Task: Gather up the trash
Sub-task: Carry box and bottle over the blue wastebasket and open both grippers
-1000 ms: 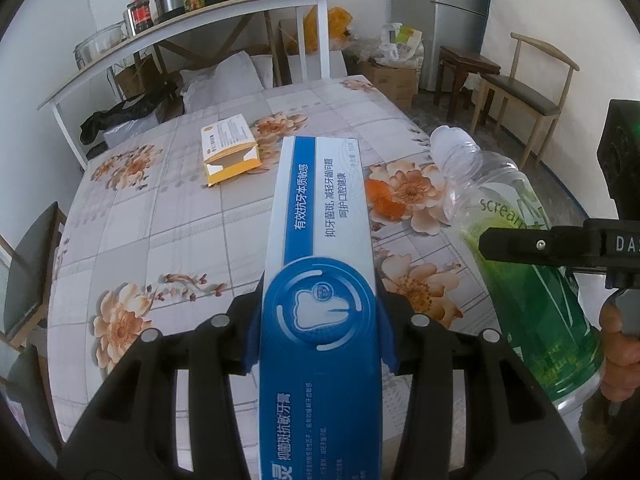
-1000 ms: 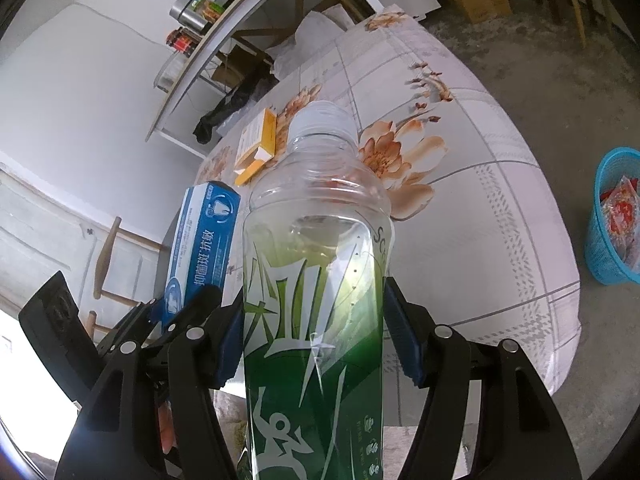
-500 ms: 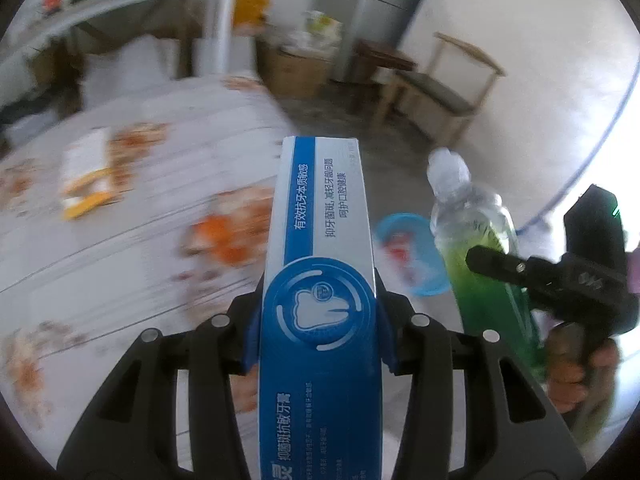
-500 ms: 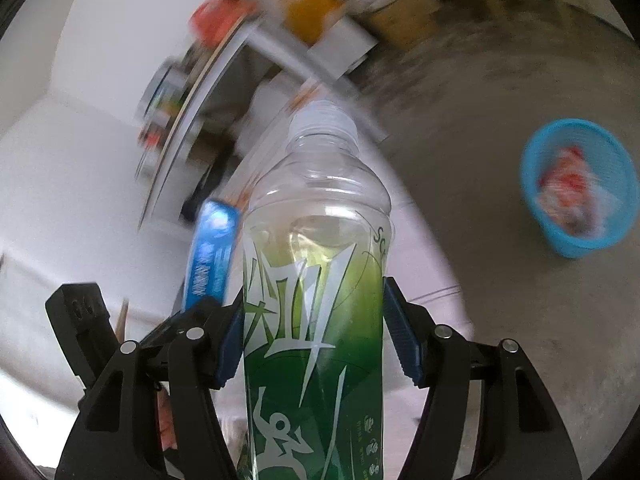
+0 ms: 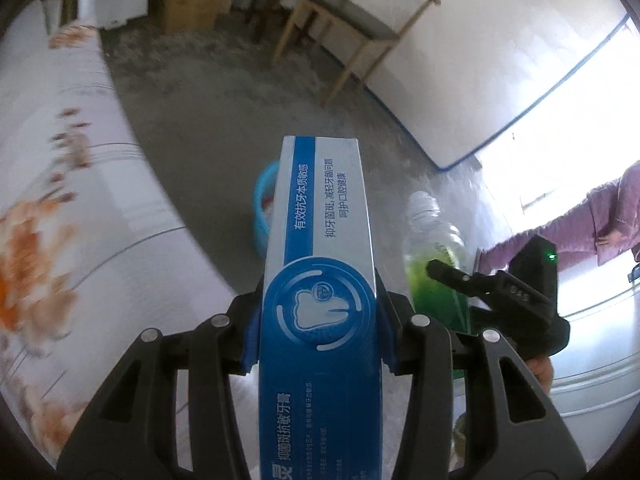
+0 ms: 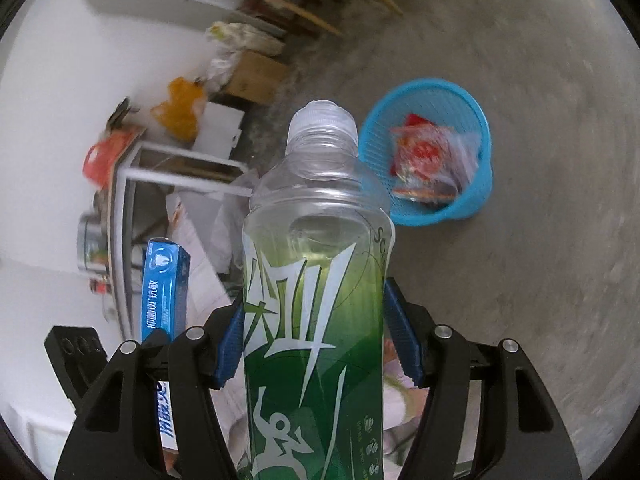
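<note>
My left gripper (image 5: 318, 334) is shut on a long blue and white toothpaste box (image 5: 320, 240), which points forward over the floor. Behind the box's far end peeks the blue trash basket (image 5: 262, 204). My right gripper (image 6: 318, 344) is shut on a clear plastic bottle (image 6: 318, 264) with a green label and white cap. In the right wrist view the blue basket (image 6: 436, 216) stands on the concrete floor just beyond the bottle's cap, with red wrappers (image 6: 428, 160) inside. The bottle (image 5: 434, 248) and right gripper also show at the right of the left wrist view.
The table with the flowered cloth (image 5: 60, 208) runs along the left. A wooden chair (image 5: 352, 24) and a cardboard box (image 5: 192, 0) stand at the far wall. A person's pink sleeve (image 5: 560, 236) is at right. A white shelf frame (image 6: 132, 200) is left of the bottle.
Both grippers have swung away from the table toward the floor, still holding the box and the bottle. The blue basket has come into view and now sits closer, just ahead of both.
</note>
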`<action>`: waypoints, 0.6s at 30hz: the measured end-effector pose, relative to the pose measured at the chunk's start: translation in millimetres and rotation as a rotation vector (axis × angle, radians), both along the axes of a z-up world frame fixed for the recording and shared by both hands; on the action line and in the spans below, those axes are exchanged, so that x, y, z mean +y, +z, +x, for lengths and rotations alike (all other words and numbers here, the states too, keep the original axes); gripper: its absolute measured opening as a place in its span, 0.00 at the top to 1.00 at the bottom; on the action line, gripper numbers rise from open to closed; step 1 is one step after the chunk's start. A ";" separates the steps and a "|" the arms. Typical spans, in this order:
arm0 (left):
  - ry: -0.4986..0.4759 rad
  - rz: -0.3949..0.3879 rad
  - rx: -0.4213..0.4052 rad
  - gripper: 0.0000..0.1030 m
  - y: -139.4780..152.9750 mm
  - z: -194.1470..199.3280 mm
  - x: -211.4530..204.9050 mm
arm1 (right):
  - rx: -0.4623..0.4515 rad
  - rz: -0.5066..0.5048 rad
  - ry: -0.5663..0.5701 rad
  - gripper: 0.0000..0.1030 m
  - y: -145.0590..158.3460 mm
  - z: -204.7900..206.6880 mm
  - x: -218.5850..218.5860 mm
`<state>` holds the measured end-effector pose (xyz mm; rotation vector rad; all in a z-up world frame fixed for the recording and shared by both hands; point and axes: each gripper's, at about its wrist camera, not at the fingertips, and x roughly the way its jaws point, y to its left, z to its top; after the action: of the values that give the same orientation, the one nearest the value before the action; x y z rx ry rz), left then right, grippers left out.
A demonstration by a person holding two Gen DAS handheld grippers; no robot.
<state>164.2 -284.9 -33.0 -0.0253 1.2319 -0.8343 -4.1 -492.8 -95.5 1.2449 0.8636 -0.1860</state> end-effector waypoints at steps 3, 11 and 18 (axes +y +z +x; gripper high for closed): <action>-0.017 0.034 -0.027 0.58 -8.4 5.1 -24.3 | 0.015 0.050 -0.020 0.40 -23.8 13.9 -10.6; -0.096 0.084 -0.034 0.57 -20.7 38.4 -86.7 | 0.052 0.109 -0.050 0.39 -55.1 87.2 -49.9; -0.005 0.049 -0.103 0.20 -18.3 59.2 -111.4 | 0.130 0.113 -0.173 0.31 -99.9 102.5 -97.3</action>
<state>223.5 -396.2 -51.3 0.0596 1.1552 -0.8001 98.4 -590.1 -195.4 1.4265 0.8876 -0.3646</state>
